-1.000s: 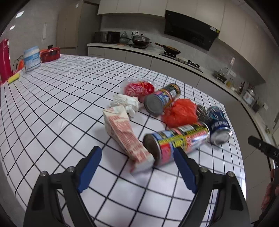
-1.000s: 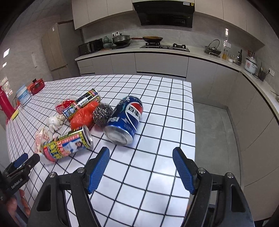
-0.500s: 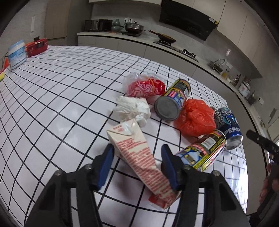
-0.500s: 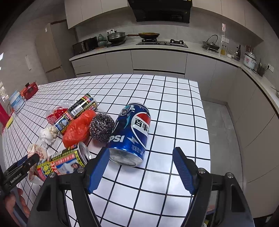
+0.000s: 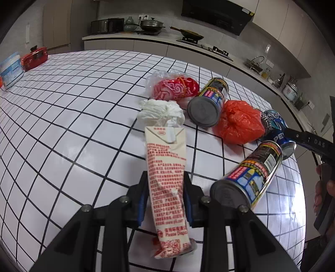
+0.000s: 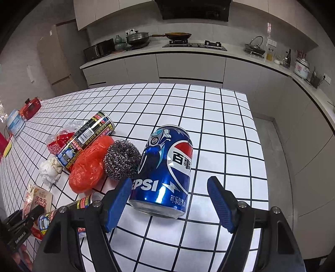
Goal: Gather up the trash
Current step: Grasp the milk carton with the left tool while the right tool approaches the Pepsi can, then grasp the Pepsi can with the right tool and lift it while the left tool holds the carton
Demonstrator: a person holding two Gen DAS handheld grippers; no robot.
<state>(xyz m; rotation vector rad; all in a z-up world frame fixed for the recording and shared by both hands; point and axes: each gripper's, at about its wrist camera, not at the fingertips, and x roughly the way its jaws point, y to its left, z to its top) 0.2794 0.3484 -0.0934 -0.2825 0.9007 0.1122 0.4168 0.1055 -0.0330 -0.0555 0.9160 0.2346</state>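
The steel scourer point(image 5: 265, 123) shows only a sliver behind the orange bag point(image 5: 238, 123).

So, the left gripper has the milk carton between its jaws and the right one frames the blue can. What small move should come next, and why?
Probably lift the left gripper a little to test its hold. Its jaws have just been closing and now press both sides of the flattened milk carton, which lies on the tiled table. The right gripper is open, its pads clear of the blue can, so it can wait.

A home kitchen: hob point(image 6: 194, 44), range hood point(image 6: 193, 9) (probably), cabinets point(image 6: 190, 67).
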